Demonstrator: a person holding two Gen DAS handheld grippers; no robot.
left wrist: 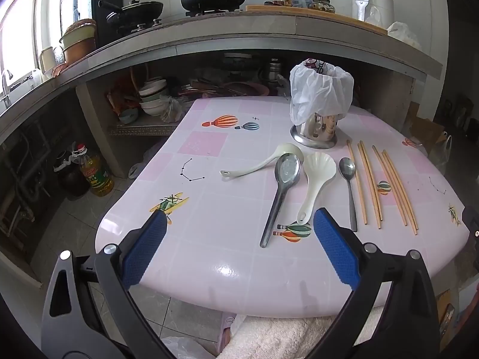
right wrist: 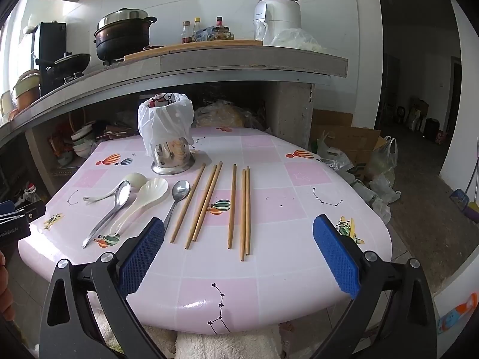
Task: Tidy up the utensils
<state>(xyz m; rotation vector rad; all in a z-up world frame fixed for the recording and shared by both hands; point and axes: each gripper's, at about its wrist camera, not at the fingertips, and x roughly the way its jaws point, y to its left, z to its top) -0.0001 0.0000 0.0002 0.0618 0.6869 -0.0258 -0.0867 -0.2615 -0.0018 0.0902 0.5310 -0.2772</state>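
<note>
On the pink tiled table (left wrist: 227, 257) (right wrist: 278, 209) lie a white ladle (left wrist: 257, 164) (right wrist: 104, 195), a large steel spoon (left wrist: 280, 193) (right wrist: 110, 209), a white shell-shaped scoop (left wrist: 314, 182) (right wrist: 140, 206), a small steel spoon (left wrist: 350, 188) (right wrist: 176, 200) and several wooden chopsticks (left wrist: 377, 185) (right wrist: 209, 203). Behind them stands a steel utensil holder (left wrist: 317, 131) (right wrist: 172, 155) draped with a white plastic bag. My left gripper (left wrist: 239, 227) hovers open over the near table edge. My right gripper (right wrist: 239, 236) also stands open and holds nothing, above the chopsticks' near ends.
A concrete counter (left wrist: 239, 39) (right wrist: 239, 59) behind the table carries pots, a wok, bottles and a white appliance. Bowls sit on the shelf below. An oil bottle (left wrist: 95, 173) stands on the floor at left. Cardboard boxes and bags (right wrist: 359, 155) crowd the floor at right.
</note>
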